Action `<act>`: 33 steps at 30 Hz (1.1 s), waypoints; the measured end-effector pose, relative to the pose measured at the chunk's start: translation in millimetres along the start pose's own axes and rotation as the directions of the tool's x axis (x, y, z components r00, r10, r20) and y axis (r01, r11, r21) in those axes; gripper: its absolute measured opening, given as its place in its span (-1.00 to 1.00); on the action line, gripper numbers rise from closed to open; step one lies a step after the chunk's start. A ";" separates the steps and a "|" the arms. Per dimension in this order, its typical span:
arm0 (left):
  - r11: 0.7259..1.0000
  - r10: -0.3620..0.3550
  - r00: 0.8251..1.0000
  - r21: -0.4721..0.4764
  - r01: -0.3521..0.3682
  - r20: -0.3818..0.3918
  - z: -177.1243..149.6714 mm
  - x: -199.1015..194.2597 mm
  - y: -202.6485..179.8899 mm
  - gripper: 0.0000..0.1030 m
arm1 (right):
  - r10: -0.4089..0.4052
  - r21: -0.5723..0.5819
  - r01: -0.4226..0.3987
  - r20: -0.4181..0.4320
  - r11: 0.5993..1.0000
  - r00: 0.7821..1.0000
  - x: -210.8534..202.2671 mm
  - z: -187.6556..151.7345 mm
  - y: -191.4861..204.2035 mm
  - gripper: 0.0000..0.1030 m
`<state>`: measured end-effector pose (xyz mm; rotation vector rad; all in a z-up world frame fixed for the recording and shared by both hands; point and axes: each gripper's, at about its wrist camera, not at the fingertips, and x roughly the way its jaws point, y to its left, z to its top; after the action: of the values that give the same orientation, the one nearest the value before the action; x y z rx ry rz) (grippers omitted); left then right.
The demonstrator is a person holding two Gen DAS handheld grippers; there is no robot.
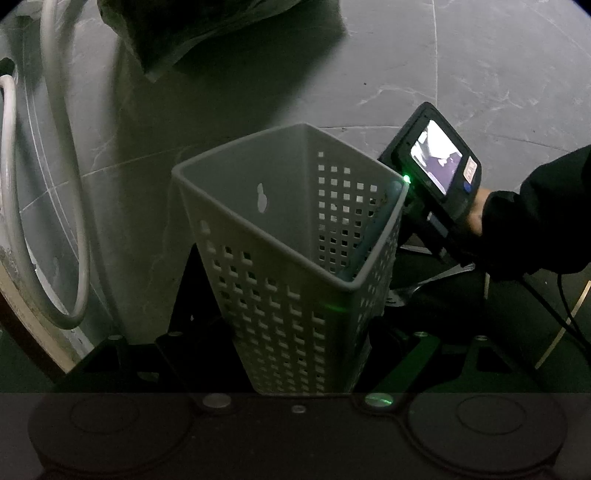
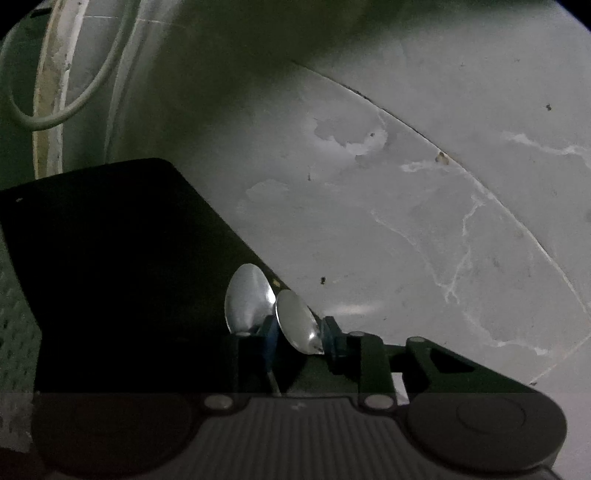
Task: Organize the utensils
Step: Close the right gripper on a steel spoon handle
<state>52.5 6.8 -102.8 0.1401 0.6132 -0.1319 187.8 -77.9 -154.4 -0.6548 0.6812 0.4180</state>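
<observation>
A white perforated utensil basket (image 1: 295, 266) fills the middle of the left wrist view, tilted, held between the fingers of my left gripper (image 1: 299, 369). My right gripper (image 2: 295, 339) is shut on two metal spoons (image 2: 295, 321), bowls pointing forward, over a black mat (image 2: 110, 258). In the left wrist view the right gripper's body with its lit screen (image 1: 436, 162) sits just right of the basket, and a spoon (image 1: 417, 288) shows below it beside the basket wall.
Grey marble-pattern floor (image 2: 406, 184) lies all around. A white hose (image 1: 62, 184) loops at the left. A dark bag (image 1: 207, 29) lies at the back. A cable (image 1: 554, 314) runs at the right.
</observation>
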 end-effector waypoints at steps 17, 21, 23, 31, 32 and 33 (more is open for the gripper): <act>1.000 0.000 1.000 -0.001 0.000 -0.002 0.6 2.1 0.5 0.65 | 0.280 0.311 -0.265 -0.004 0.913 0.960 29.1 -8.1 -71.5 -0.13; 1.000 0.001 1.000 -0.003 -0.001 -0.001 -0.2 2.2 0.2 0.65 | 0.263 0.264 -0.253 -0.005 0.931 0.965 23.6 -10.3 -70.7 -0.41; 1.000 0.001 1.000 -0.004 -0.001 0.001 -0.4 2.6 0.2 0.65 | 0.254 0.233 -0.245 -0.010 0.941 0.967 22.7 -10.8 -69.8 -0.61; 1.000 0.001 1.000 -0.005 -0.001 0.000 -0.1 2.9 0.0 0.65 | 0.226 0.204 -0.221 0.000 0.954 0.974 17.9 -15.6 -63.0 -0.75; 1.000 0.001 1.000 -0.005 -0.001 0.000 -0.1 2.9 0.3 0.65 | 0.234 0.225 -0.229 0.001 0.947 0.972 18.3 -16.1 -65.9 -0.77; 1.000 0.001 1.000 -0.005 -0.001 0.000 -0.1 2.9 0.2 0.65 | 0.241 0.243 -0.235 0.003 0.941 0.970 20.8 -18.0 -70.4 -0.78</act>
<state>54.8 6.8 -104.6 0.1351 0.6132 -0.1295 233.4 -138.0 -150.2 -0.3471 0.8269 0.5402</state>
